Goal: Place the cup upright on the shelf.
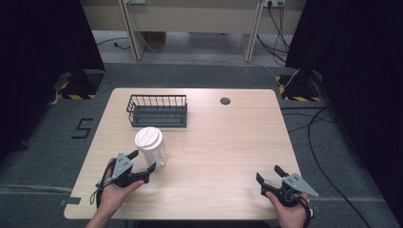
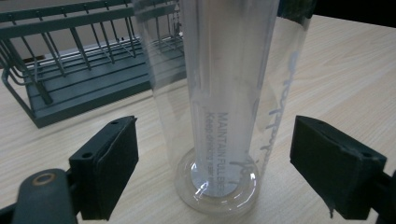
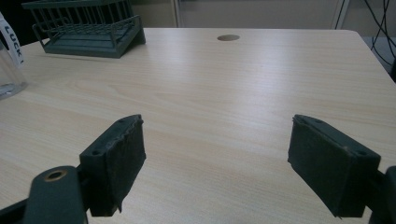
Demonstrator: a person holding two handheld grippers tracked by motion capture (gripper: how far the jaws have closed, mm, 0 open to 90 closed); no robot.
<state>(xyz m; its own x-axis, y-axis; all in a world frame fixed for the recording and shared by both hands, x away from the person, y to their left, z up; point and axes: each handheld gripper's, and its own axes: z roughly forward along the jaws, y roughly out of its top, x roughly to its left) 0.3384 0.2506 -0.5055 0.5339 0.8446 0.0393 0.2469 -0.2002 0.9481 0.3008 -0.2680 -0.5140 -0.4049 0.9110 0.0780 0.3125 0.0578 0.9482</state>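
Straddling the clear cup [image 2: 219,98], left gripper [image 2: 229,158] jaws apart, not touching it; right gripper [image 3: 233,163] jaws apart over bare table [image 3: 224,93], rack [image 1: 158,110] behind.

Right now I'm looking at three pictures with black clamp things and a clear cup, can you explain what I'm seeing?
A person sits at a wooden table holding a hand-held gripper in each hand. One picture looks down from above; the other two come from cameras riding on each gripper, looking along its black fingers. On the table stand a clear cup with a white lid and a dark wire basket. The left gripper is open, its fingers either side of the cup, not gripping it. The right gripper is open over bare wood.
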